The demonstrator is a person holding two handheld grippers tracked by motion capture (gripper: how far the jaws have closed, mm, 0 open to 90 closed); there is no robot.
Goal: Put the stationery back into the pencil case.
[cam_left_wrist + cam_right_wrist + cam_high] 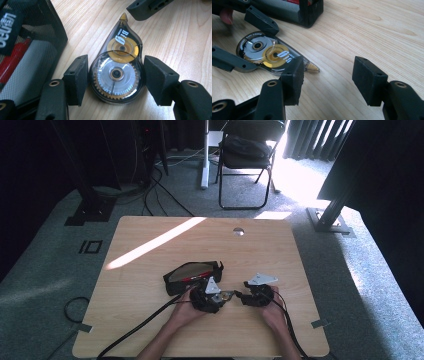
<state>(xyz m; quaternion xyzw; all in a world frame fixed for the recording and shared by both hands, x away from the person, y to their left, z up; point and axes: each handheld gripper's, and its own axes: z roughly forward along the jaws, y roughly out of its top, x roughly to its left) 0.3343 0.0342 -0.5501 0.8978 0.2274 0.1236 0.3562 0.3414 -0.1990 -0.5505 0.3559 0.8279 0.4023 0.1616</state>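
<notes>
The grey floor point(45, 270) goes all around, and a black chair point(245, 150) stands on it far behind my table. The table point(150, 330) is light wood with a stripe of sun across it. My two arms come in from the near edge. My left hand point(187, 312) and my right hand point(272, 312) each hold a pair of black tongs, and the two sit close together near the middle of the table.

Next comes the black net pencil case point(192, 272). It lies flat on the table, just behind my left tongs. Something red is inside it.

My left tongs point(115, 80) point at the table. Their jaws stand wide, one on each side of the correction tape point(116, 75). Both pads sit right up against its round, fat end, so the left tongs have hold of it.

My right tongs point(327, 80) are just beside it, to the right. Their jaws are wide apart. They hold nothing, and I see bare wood between the two pads. One pad stands close in front of the thin end of the tape, but I cannot tell if it touches.

The correction tape lies flat on the wood, between the pencil case and my hands. It is shaped like a drop, with a clear dark shell. Inside is a big silver wheel with yellow teeth and a smaller yellow wheel. Its little yellow tip point(313, 67) points away from the left tongs, toward the right tongs.
</notes>
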